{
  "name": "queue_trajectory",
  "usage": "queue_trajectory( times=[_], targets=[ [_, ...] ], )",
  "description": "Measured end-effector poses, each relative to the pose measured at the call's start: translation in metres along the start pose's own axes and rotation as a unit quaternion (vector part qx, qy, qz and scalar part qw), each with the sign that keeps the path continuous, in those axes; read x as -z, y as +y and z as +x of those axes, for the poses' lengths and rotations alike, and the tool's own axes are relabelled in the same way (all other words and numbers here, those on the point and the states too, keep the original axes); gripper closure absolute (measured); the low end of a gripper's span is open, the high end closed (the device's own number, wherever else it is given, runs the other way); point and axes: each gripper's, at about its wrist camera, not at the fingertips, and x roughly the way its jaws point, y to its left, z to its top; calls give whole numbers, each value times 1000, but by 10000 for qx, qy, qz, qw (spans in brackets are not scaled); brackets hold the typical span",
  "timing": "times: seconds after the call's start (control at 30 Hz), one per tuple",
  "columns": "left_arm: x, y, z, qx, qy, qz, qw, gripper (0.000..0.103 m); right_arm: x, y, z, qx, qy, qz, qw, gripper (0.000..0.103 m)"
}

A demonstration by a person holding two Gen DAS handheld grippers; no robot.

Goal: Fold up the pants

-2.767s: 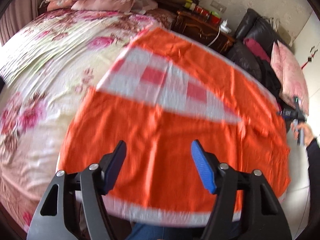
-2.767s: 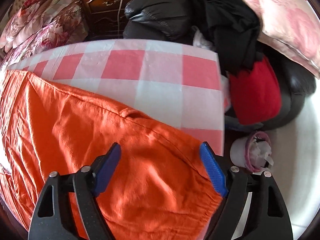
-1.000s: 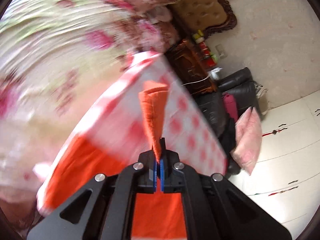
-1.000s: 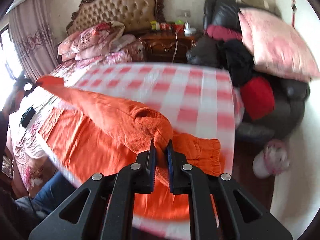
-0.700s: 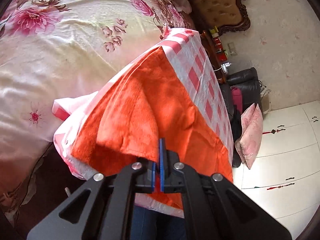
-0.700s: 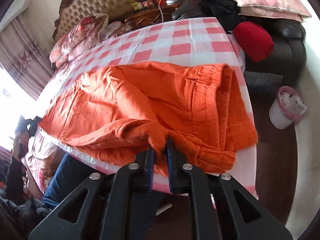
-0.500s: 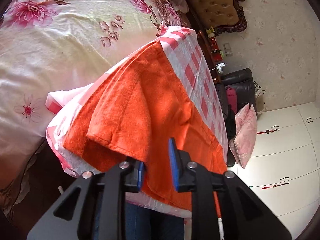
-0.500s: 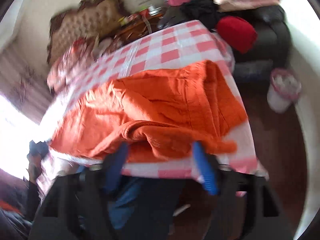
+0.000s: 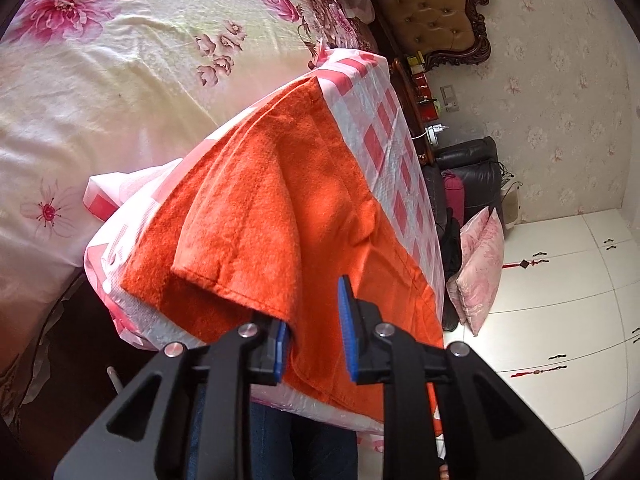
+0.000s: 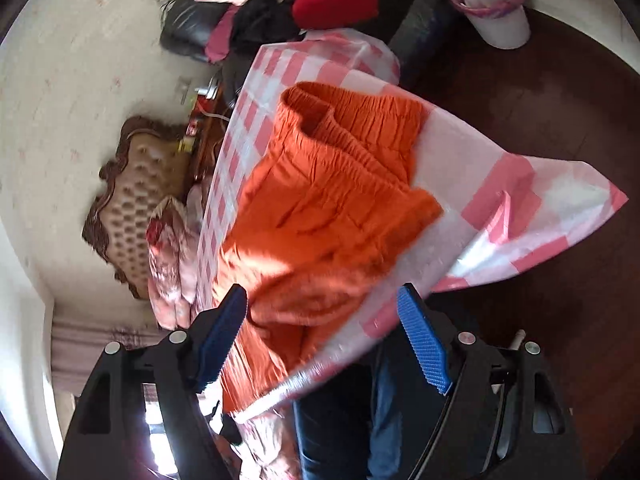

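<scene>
The orange pants [image 9: 280,208] are lying doubled over on the pink checked cloth [image 9: 394,152] that is covering the table. The left gripper [image 9: 314,330] is standing released, the hem hanging at its left pad; the right gripper [image 10: 322,336] is gaping wide, holding nothing. The fabric is looking soft, light and floppy, so I think gripping the stitched hem or the elastic waistband [image 10: 360,128] is holding best.

Both the left hand-held gripper [image 9: 314,330] and right hand-held gripper [image 10: 322,338] have released the pants [image 9: 276,216] (now folded over).
</scene>
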Motion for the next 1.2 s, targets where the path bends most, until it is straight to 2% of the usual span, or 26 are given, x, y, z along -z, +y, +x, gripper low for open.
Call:
queue_trajectory(
  times=[0.07,0.1,0.17,0.2,0.37,0.4,0.5,0.63,0.77,0.83,0.93,0.97,1.03,1.1,1.2],
  targets=[
    [-1,3,-2,87,8,-74,9999,83,-8,-1,5,52,-49,13,10000,30],
    [-2,4,-3,107,8,-90,9999,87,-11,2,10,132,-55,10,9999,38],
    [-5,4,-3,96,24,-82,9999,96,-17,6,21,243,-26,-78,9997,84],
    [-5,4,-4,95,22,-93,9999,97,-19,8,23,311,-42,-121,9994,86],
    [-7,-5,-15,99,-35,19,9999,97,-23,26,6,458,-282,-556,9970,87],
    [-7,-6,-16,54,-41,24,10000,101,-25,29,4,518,-328,-623,9962,87],
    [-14,-16,-20,69,6,-56,10000,101,-31,38,4,636,-236,-658,9955,89],
    [-43,-74,-18,-124,40,205,9997,102,-61,78,7,651,-128,-745,9950,90],
    [-94,-158,8,-414,133,504,9978,102,-119,152,22,576,-146,-886,9943,90],
    [-122,-196,26,-500,190,536,9971,102,-146,185,31,509,-255,-989,9935,90],
    [-142,-235,32,-505,-16,680,9964,102,-185,222,38,96,-655,-1352,9886,90],
    [-141,-241,29,-428,-76,722,9964,102,-190,222,36,43,-774,-1436,9866,90],
    [-127,-236,25,-429,-23,829,9956,102,-189,201,37,-87,-742,-1447,9866,90],
    [-108,-215,22,-473,150,878,9949,102,-179,169,41,218,-633,-1599,9849,90],
    [-66,-160,13,-547,340,769,9950,102,-158,113,43,367,-362,-1458,9880,90]
  ],
)
